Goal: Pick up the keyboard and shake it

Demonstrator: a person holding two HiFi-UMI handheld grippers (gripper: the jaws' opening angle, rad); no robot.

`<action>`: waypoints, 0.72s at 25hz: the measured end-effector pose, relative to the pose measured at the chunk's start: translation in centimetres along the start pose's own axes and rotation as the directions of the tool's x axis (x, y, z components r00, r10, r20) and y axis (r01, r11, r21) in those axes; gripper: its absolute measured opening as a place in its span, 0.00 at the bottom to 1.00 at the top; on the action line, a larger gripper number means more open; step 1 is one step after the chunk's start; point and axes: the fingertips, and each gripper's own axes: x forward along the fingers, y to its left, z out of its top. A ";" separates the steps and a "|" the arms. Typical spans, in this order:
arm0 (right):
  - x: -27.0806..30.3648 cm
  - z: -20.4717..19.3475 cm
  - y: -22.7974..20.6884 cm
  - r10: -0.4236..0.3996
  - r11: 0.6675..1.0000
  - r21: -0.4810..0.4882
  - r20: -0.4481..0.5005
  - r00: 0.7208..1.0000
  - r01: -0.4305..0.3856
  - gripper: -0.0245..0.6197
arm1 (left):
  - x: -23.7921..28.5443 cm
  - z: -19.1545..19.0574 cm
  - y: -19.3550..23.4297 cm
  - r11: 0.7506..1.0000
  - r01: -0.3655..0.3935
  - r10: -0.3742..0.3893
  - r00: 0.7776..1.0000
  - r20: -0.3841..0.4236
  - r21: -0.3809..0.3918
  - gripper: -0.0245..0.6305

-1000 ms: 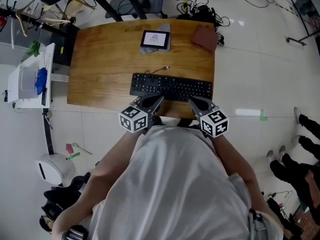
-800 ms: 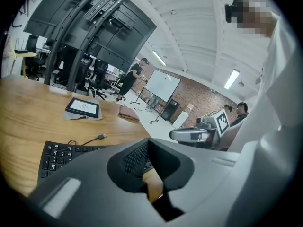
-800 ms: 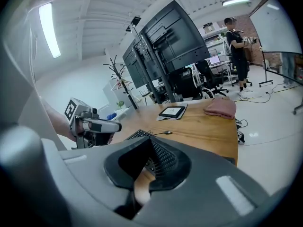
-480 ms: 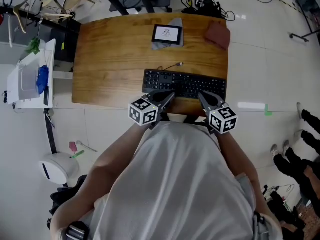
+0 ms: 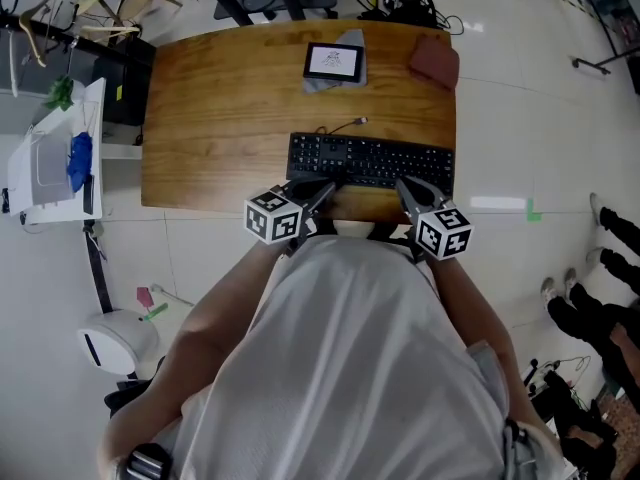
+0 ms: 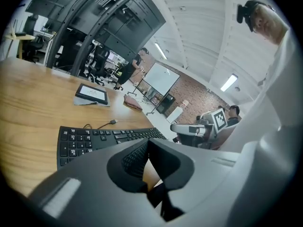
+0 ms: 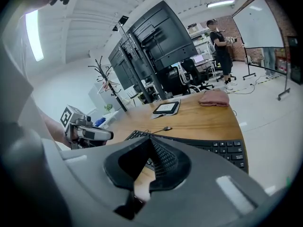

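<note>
- My left hand-held gripper is pinched fully closed with nothing in it. Its tip sits right at the near side of the keyboard, toward the keyboard's left end.
- My right hand-held gripper is the same deal: jaws pressed together and empty, with the tip at the keyboard's near side toward its right end. Can't tell if either tip is actually touching the keys.
- The black keyboard lies flat on the desk, parallel to the near edge and close to it, over toward the near right corner.
- Its cable curls off the far side, and the plug lies loose on the wood.
- Farther back, a tablet sits on a grey cloth by the far edge.
- A reddish folded cloth is at the far right corner.
</note>
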 end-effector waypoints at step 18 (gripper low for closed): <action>-4.8 -4.8 -9.3 -0.222 0.966 0.116 -0.082 0.972 0.230 0.12 | -6.7 -2.7 11.7 0.953 -0.288 0.285 0.958 -0.041 -0.098 0.05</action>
